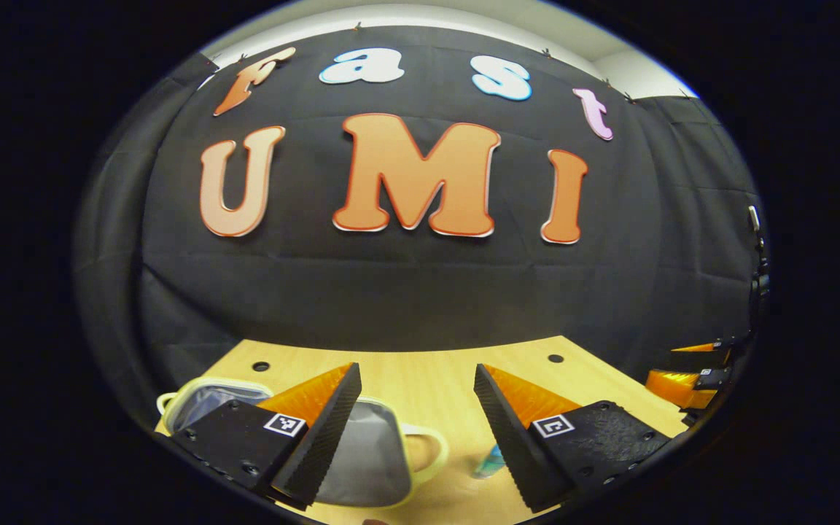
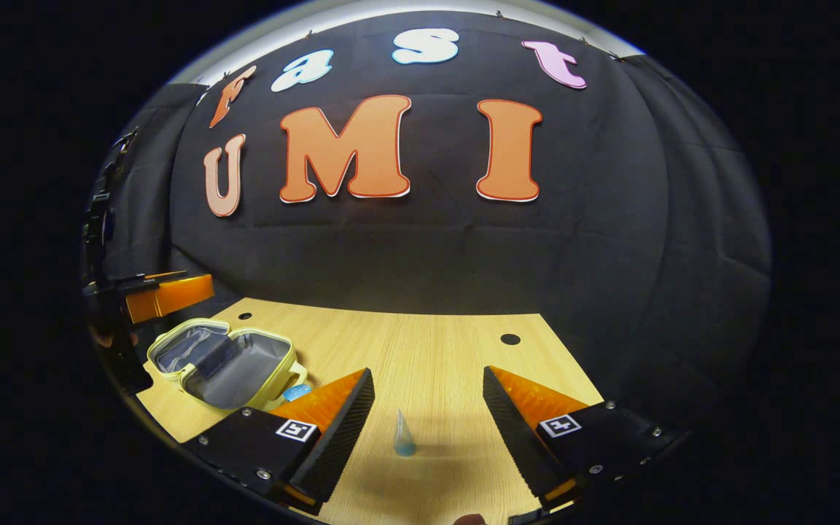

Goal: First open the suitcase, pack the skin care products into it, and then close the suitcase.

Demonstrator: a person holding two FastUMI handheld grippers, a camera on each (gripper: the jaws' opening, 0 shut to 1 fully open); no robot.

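The small pale-yellow suitcase [image 2: 223,361] lies open on the wooden table [image 2: 420,343], showing its grey lining. In the left gripper view the suitcase [image 1: 376,452] lies just below my left gripper [image 1: 417,372], which is open and holds nothing. A blue skin care item [image 1: 489,461] peeks out beside its right finger. The same small blue item [image 2: 296,392] lies against the suitcase's near corner. A slim blue tube [image 2: 404,435] stands upright on the table between the fingers of my open right gripper [image 2: 429,373], touching neither.
The black booth wall closes the table's far edge. Two round holes [image 2: 510,339] sit in the tabletop near the back. The other gripper [image 1: 682,368] hovers at the far right of the left gripper view, and the left gripper [image 2: 172,292] above the suitcase in the right gripper view.
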